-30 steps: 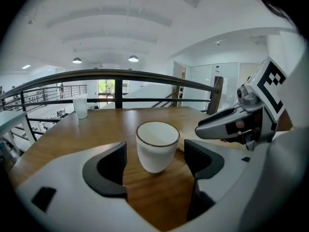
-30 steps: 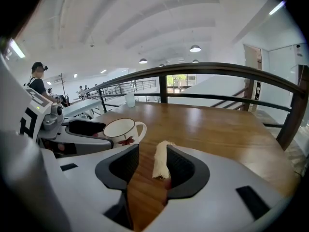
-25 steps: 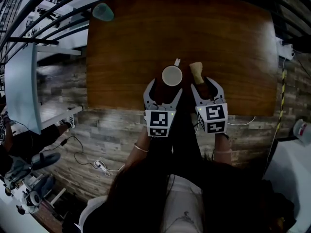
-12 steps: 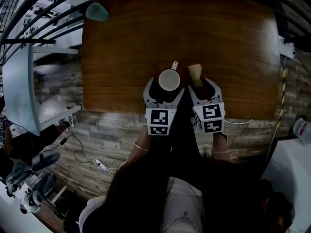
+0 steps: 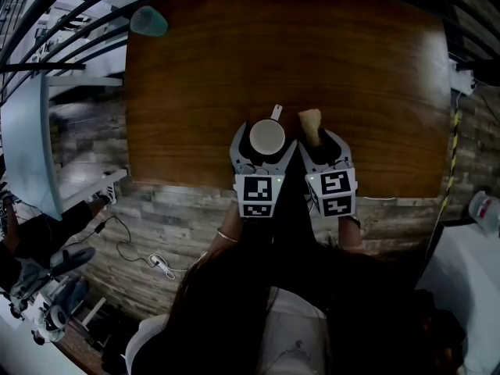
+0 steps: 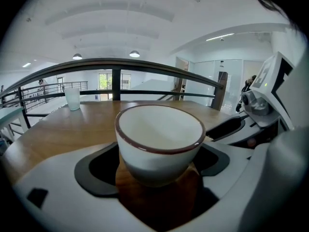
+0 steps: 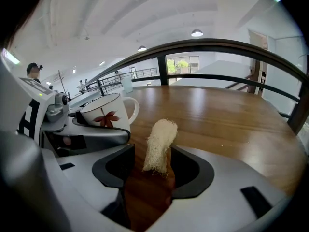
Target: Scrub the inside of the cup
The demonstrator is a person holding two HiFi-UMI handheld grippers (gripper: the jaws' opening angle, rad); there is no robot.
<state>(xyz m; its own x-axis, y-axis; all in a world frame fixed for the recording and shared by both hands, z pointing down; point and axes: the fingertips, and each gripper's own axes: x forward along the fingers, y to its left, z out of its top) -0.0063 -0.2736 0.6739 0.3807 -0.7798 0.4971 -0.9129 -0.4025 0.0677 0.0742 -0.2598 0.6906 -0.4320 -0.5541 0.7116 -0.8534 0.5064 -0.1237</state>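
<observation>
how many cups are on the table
2: a white mug at the table's near edge, beside the loofah scrubber; a pale cup at its far left corner.

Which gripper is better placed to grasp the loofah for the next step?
The right gripper: its open jaws stand on both sides of the loofah. The left gripper has its open jaws around the cup.

Table (image 5: 351,69) beyond cup (image 5: 267,137) and loofah (image 5: 310,122) lies open (far glass (image 5: 148,21) aside).
</observation>
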